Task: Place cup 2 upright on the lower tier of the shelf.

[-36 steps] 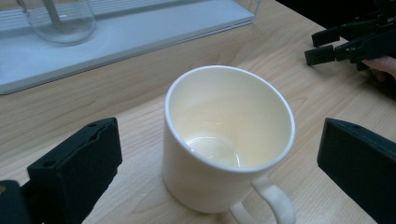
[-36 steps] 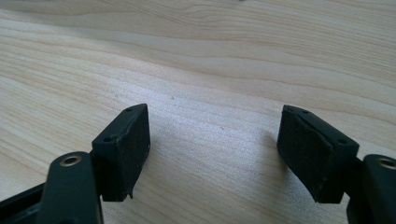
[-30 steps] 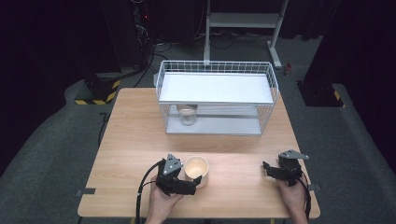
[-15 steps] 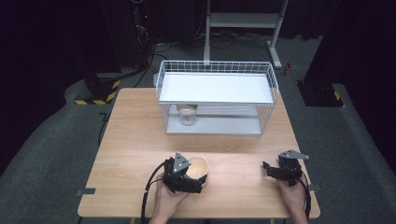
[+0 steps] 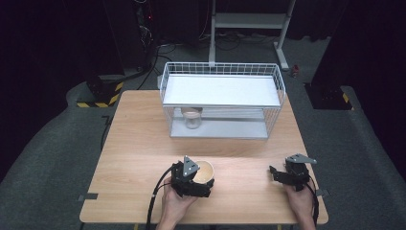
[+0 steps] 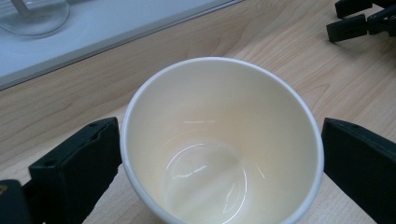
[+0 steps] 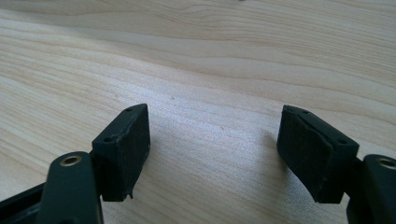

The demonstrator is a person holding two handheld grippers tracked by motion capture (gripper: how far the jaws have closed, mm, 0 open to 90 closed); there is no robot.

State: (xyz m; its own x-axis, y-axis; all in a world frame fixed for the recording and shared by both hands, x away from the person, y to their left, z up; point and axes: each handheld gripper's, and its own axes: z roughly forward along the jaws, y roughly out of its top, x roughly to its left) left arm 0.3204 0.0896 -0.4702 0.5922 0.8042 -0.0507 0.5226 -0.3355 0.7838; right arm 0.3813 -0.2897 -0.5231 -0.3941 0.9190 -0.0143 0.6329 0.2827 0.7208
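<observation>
We've got the left gripper (image 5: 203, 184) near the table's (image 5: 143, 143) front edge, its 2 jaws spread wide around the paper cup (image 6: 222, 144); whether they touch it we can't tell. The cup's cream, upright and empty. Our right gripper (image 5: 276, 175) rests on the wood, jaws apart, holding nothing. There's 1 glass (image 5: 192, 118) in the wire basket's (image 5: 222, 76) lower level.

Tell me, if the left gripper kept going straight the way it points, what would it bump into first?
The paper cup already sits between the left gripper's open jaws, so it would meet that first. Beyond it, judging by the left gripper view, lies the wire rack's low shelf with a glass, though depth is hard to judge.
</observation>
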